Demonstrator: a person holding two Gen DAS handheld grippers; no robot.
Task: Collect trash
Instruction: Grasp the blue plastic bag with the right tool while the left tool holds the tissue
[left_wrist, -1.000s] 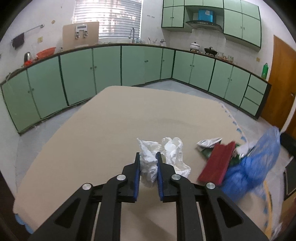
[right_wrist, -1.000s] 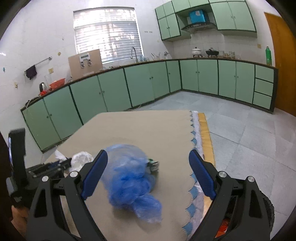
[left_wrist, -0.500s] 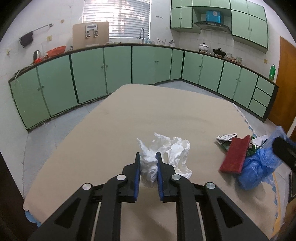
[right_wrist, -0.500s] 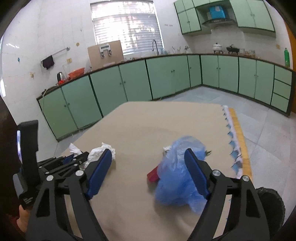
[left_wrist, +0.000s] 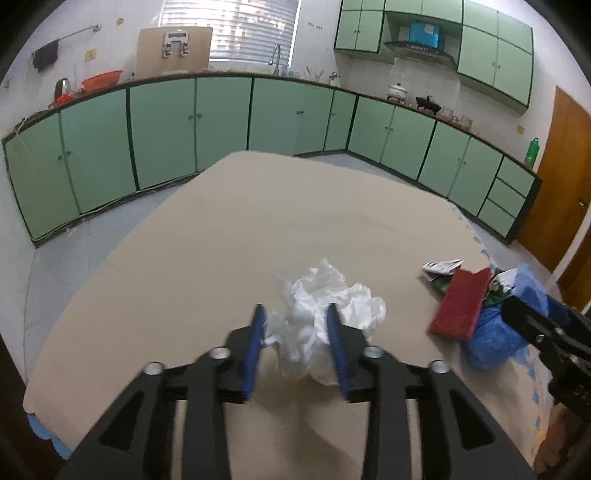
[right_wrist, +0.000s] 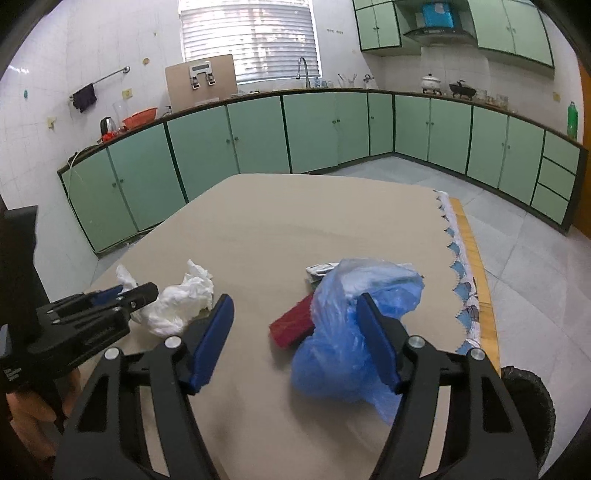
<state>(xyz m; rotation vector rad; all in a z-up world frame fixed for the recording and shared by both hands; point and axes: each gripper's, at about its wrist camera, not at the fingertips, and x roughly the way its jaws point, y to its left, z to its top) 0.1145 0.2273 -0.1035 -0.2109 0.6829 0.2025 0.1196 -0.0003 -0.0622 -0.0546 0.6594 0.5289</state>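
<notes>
On the beige tabletop (left_wrist: 229, 236) a crumpled white plastic wad (left_wrist: 325, 314) lies near the front edge, and the left gripper (left_wrist: 295, 328) sits right over it. Its blue-padded jaws are opening: the wad is between them, the pads stand a little off the plastic on either side, and the motion blurs them. From the right wrist view the same wad (right_wrist: 181, 302) bulges out past the tips of that gripper (right_wrist: 127, 291), resting on the tabletop.

Off to the right of the wad, well apart from it, is a small heap of rubbish: a flat dark red rectangular pack (left_wrist: 461, 304), a crumpled silver and white wrapper (left_wrist: 443, 266) just behind it, some green packaging (left_wrist: 495, 293) tucked at its far side, and a loose blue plastic bag (left_wrist: 495, 332) pressed against the pack.

The right gripper (right_wrist: 295, 314) hangs low over that heap with its jaws closing. They are wide apart all the same; the right-hand jaw lies across the front of the blue bag (right_wrist: 343, 325), the left-hand jaw over bare tabletop, and the red pack (right_wrist: 295, 321) sits in the gap between them. I cannot tell whether the right-hand pad actually touches the bag.

A scalloped white and blue trim (right_wrist: 458, 258) runs down the tabletop's right edge. Green kitchen cabinets (right_wrist: 325, 129) line the walls behind.
</notes>
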